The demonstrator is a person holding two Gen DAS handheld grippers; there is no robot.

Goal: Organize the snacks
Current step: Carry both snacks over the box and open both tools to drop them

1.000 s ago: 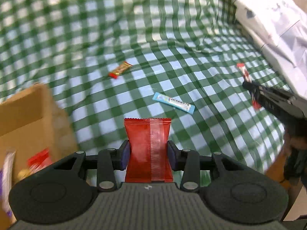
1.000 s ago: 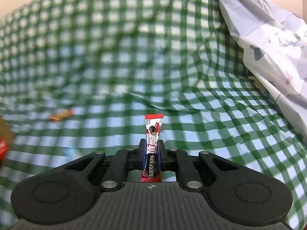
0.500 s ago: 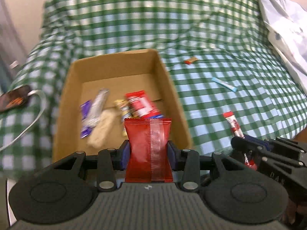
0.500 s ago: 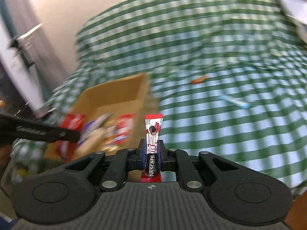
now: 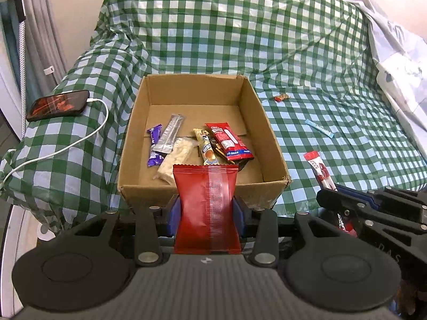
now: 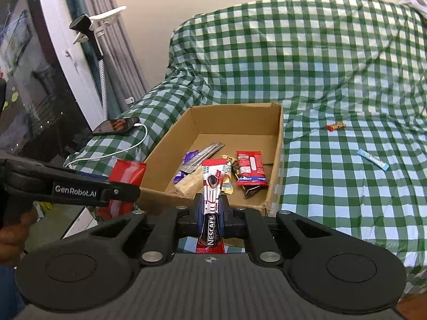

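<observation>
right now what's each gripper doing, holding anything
left gripper: shut on red snack packet
right gripper: shut on Nescafe stick

The box (image 5: 134,133) stands on the bed (image 5: 333,80), with several snack packets (image 5: 186,144) inside it. To its right two snacks (image 5: 319,128) lie on the bed; to its left lies a phone (image 5: 57,104).

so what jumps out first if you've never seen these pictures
The open cardboard box on the green checked cloth, with several snack packs lying in it. Just short of it, the left gripper is shut on a red packet and the right gripper on a coffee stick. Two small snacks lie loose on the cloth to the box's right.
</observation>
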